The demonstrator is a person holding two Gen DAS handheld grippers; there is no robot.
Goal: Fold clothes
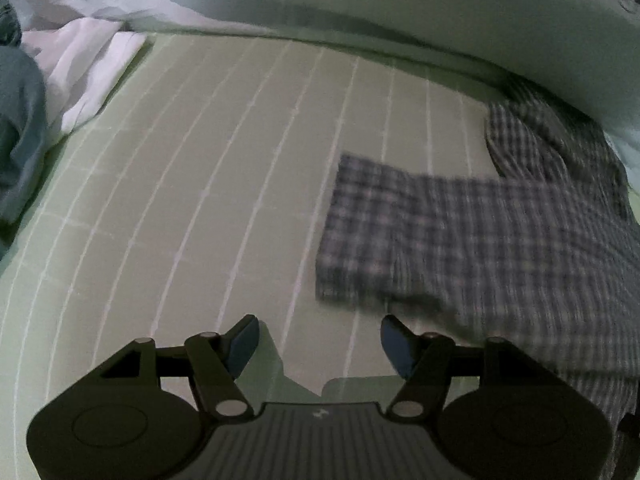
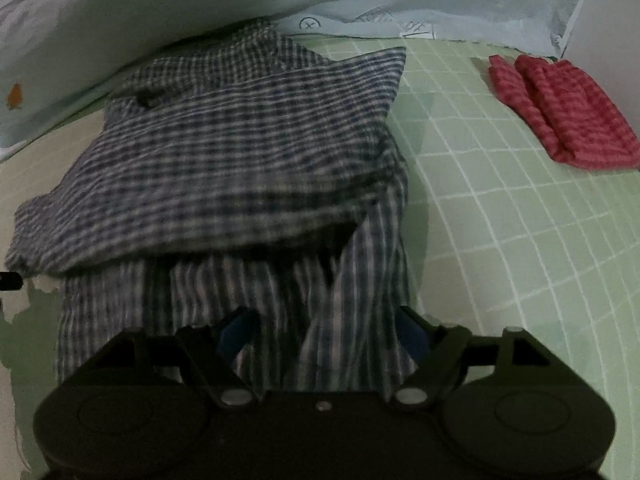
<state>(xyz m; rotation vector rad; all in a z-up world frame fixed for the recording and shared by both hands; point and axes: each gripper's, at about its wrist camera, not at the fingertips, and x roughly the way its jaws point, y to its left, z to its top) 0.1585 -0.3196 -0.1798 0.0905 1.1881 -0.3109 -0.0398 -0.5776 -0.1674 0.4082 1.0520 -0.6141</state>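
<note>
1. Leftmost, on the green sheet, a white folded garment and a grey-blue cloth lie at the far left edge, well apart from the work.
2. Left gripper: jaws wide apart, nothing between them, over bare sheet just beside the near corner of the checked shirt. Not touching it, as far as the blur lets me tell.
3. Shirt lies mid-bed, partly folded: one flap laid flat across toward the left, the rest bunched toward the pillow.
4. Right gripper: jaws spread, shirt fabric lying between the pads; no pinch visible, so it reads as open over the cloth, not gripping.
5. Step, my read: mid-fold on the shirt, either about to grab the near hem or just let go of it. Cannot settle which.
6. Any next fold needs a grip on an edge and a flat lay.
7. Far right, a red checked cloth lies folded, apart.
</note>
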